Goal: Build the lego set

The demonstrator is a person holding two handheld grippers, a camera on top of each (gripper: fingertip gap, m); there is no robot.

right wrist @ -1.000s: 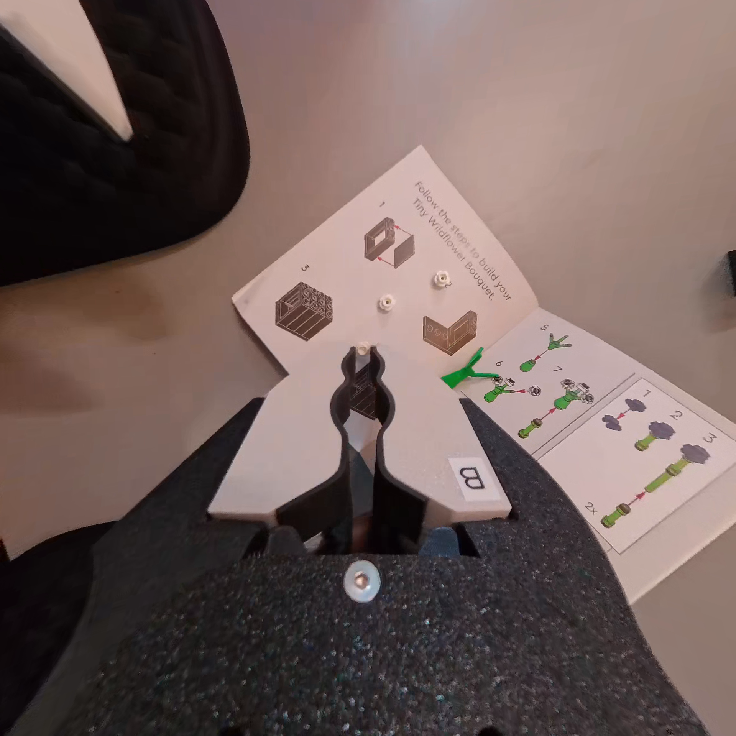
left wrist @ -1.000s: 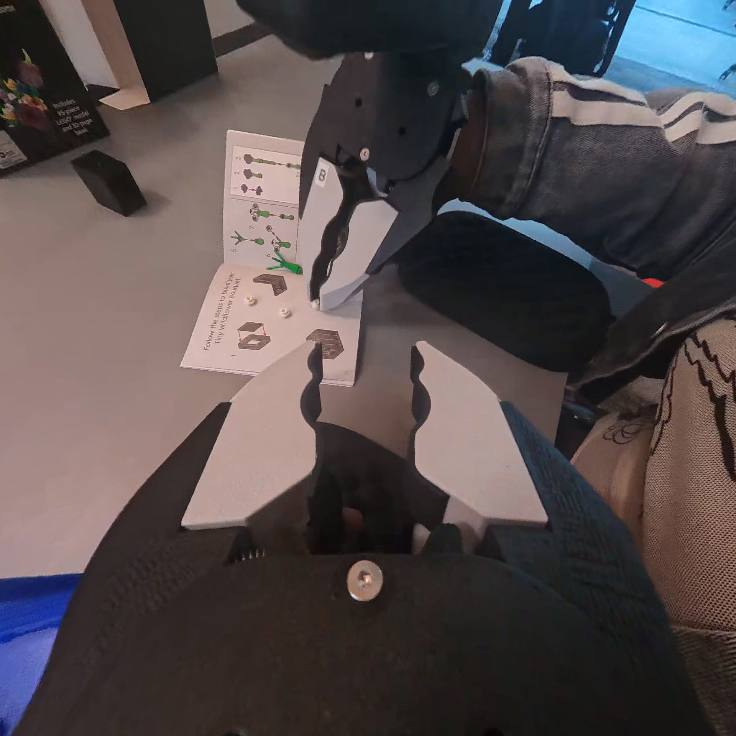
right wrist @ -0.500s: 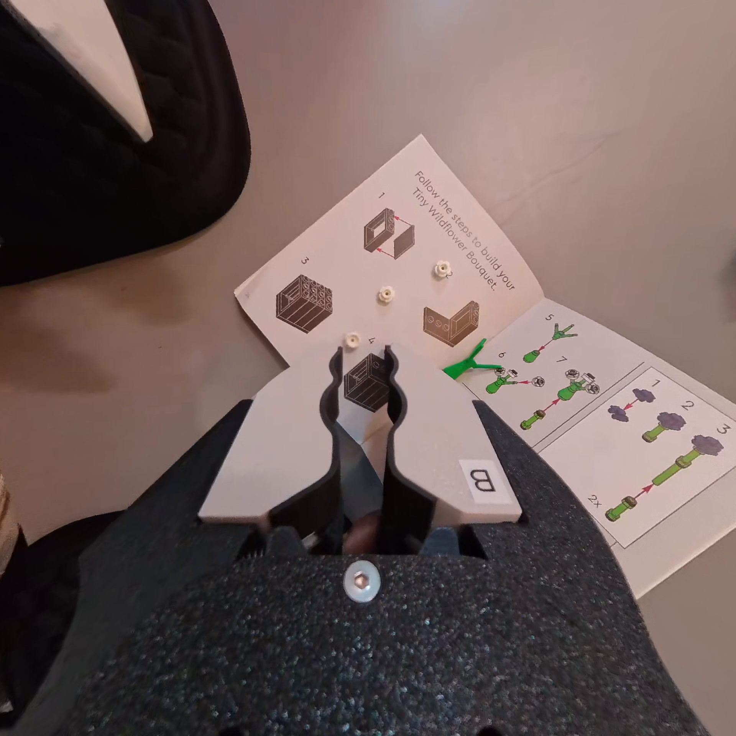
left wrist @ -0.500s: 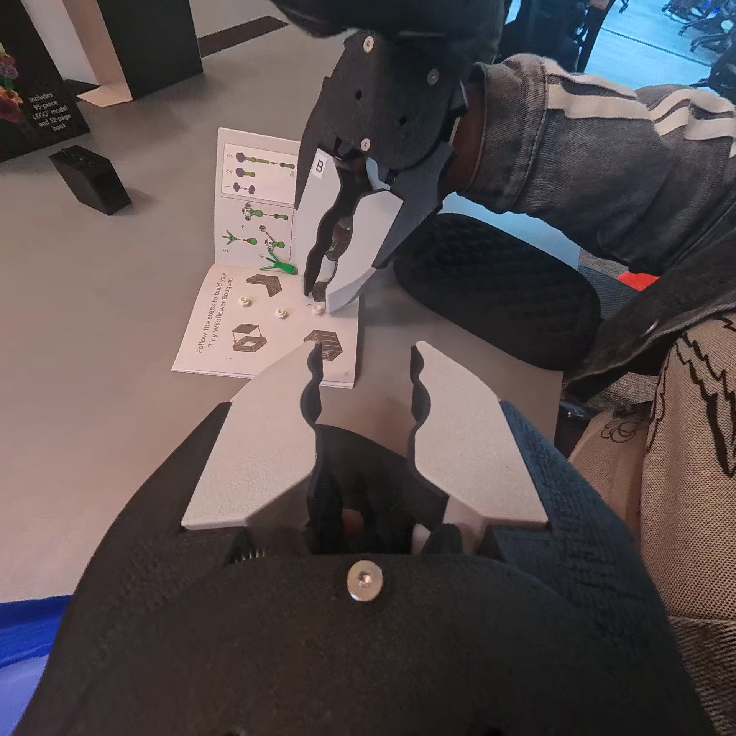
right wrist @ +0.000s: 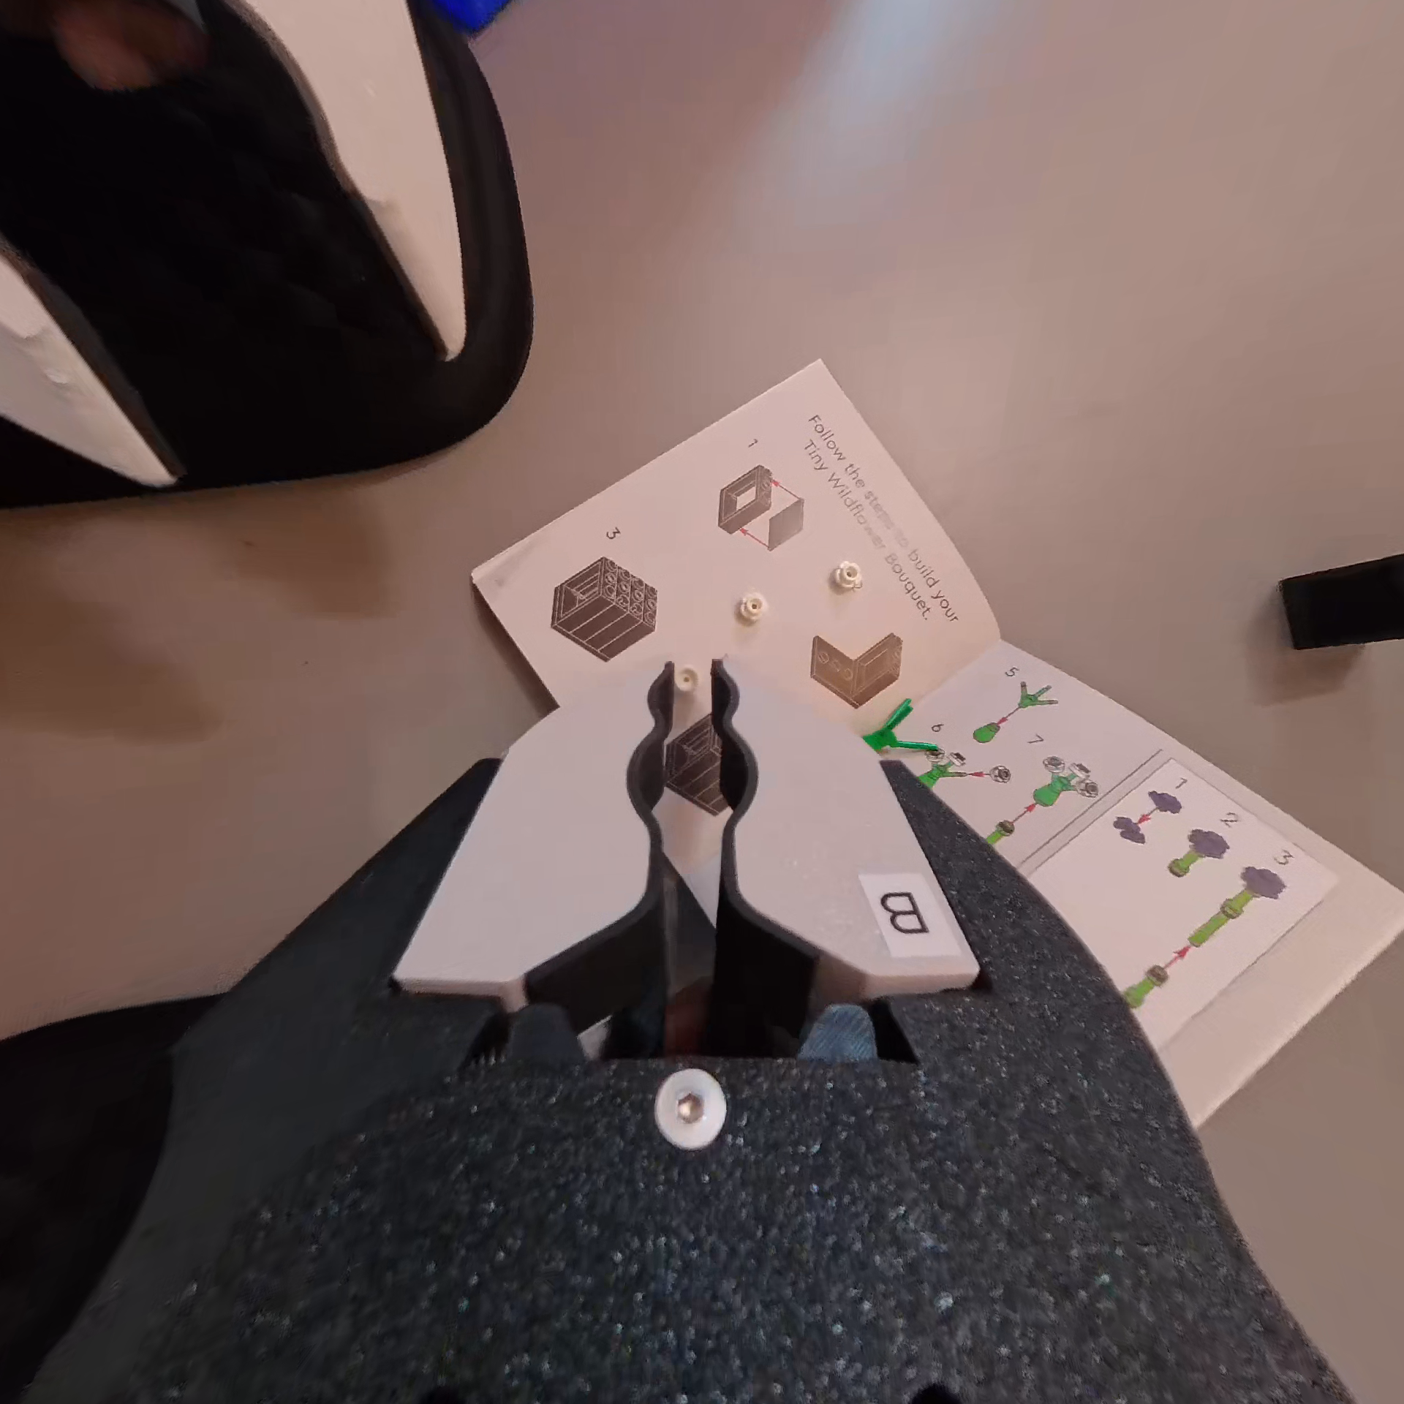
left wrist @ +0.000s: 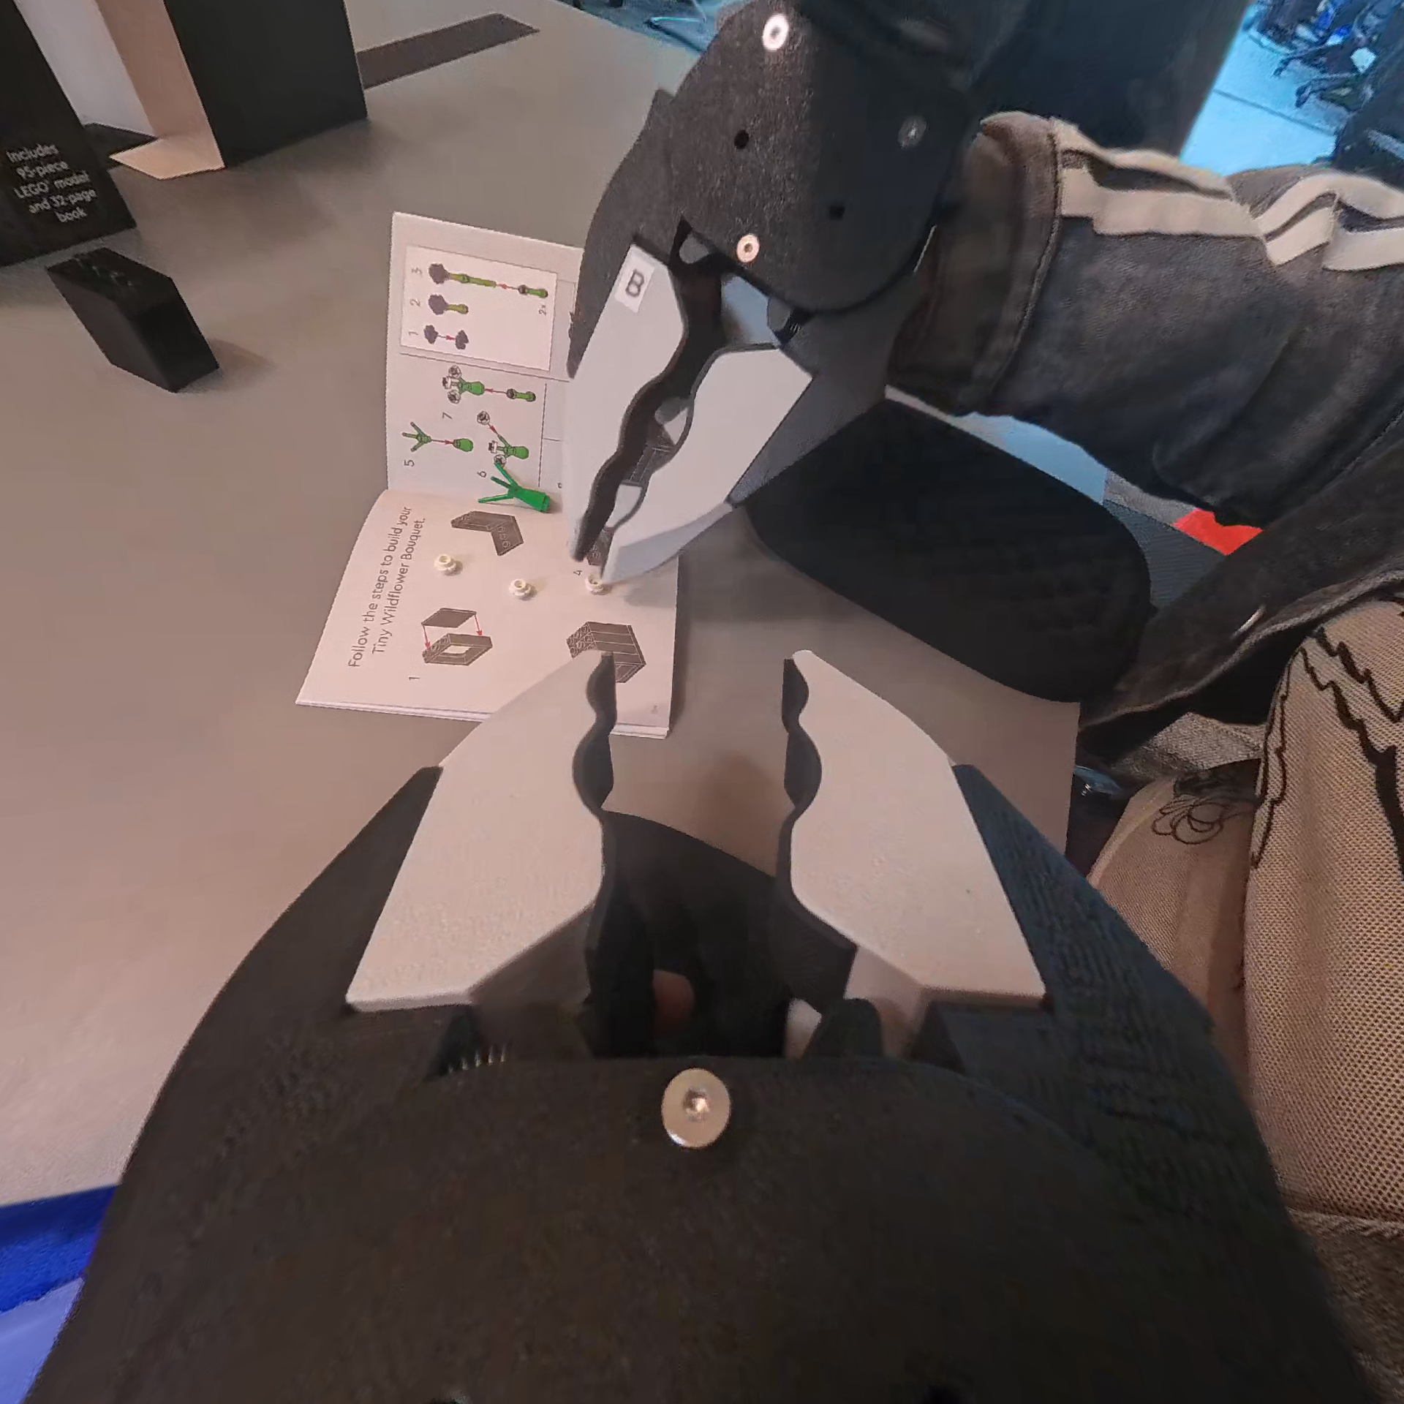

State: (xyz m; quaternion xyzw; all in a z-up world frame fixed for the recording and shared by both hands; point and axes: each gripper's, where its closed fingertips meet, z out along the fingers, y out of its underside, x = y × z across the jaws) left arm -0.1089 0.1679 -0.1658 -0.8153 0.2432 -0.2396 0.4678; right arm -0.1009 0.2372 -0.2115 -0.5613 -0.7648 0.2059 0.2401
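An open instruction booklet [left wrist: 486,630] lies on the grey table and also shows in the right wrist view [right wrist: 684,501]. Three small white round studs lie on its page [left wrist: 448,564] [left wrist: 520,589] [left wrist: 596,585]. A green stem piece [left wrist: 517,494] lies at the fold. My right gripper [right wrist: 691,668] points down at the page, jaws a narrow gap apart, with the nearest stud [right wrist: 687,678] between its tips. In the left wrist view its tips [left wrist: 596,566] sit just over that stud. My left gripper [left wrist: 691,668] is open and empty above the booklet's near edge.
A black block [left wrist: 129,319] stands on the table to the left; it also shows in the right wrist view [right wrist: 1341,611]. Black boxes [left wrist: 266,68] stand at the back. A black padded cushion [left wrist: 950,547] lies right of the booklet. A person's sleeve [left wrist: 1139,304] holds the right gripper. The left gripper is farther from the green stem piece [left wrist: 517,494], some 12 cm, than the right, some 5 cm.
The right gripper held a white stud, opened and left it on the page, then narrowed its jaws around it again. The left gripper stayed open and barely moved.
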